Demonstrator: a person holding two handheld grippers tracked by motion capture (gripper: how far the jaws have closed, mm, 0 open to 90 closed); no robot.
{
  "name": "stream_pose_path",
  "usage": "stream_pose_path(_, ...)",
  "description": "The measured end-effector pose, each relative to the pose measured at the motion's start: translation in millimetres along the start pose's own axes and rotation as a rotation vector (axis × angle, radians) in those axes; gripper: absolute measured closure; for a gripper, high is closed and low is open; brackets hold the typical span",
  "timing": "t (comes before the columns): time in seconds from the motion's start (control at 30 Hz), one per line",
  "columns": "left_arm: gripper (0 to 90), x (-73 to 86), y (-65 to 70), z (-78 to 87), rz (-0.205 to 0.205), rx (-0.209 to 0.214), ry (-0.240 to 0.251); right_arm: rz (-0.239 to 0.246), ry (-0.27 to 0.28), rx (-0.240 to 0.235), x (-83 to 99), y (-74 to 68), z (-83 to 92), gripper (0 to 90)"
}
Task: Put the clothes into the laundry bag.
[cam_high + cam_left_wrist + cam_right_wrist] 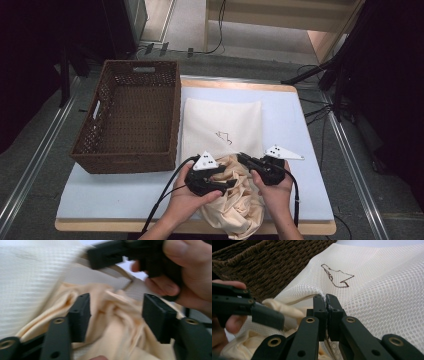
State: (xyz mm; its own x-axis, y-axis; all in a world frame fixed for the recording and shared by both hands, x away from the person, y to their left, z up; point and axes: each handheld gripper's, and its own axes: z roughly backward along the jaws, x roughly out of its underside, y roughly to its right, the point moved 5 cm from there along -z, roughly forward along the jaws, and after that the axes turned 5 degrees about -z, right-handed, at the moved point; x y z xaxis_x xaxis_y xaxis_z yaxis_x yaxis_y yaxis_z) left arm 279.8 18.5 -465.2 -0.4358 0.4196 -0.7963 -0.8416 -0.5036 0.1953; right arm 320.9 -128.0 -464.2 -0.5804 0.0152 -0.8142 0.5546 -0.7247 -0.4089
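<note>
Basket left of mesh bag, cloth before it

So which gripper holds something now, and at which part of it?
The right gripper is shut on the mesh bag, pinching the edge of its opening. The left gripper is open over the beige cloth, gripping nothing.

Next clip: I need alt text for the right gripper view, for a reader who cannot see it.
The right tongs, two black jaws shut together, pinch the edge of a white mesh laundry bag with a dark line drawing. Crumpled cream fabric lies at the bag's mouth beside the left tongs, with a brown woven wicker basket behind.
</note>
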Motion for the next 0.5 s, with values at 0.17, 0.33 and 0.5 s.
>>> stream_pose_path(0.17,25.1,22.1,9.9,-37.3,-0.054,0.059,-0.203,0.000,-0.005,-0.002,1.1,-2.5,-0.7,88.1)
stream_pose_path(0.33,76.8,18.5,6.2,-33.9,-0.092,-0.028,-0.225,0.004,-0.003,-0.004,1.2,-2.4,0.3,88.2)
stream_pose_path(0.5,81.0,5.4,-2.4,-20.8,0.008,-0.033,-0.110,0.007,0.000,-0.007,0.3,-3.8,2.5,88.2)
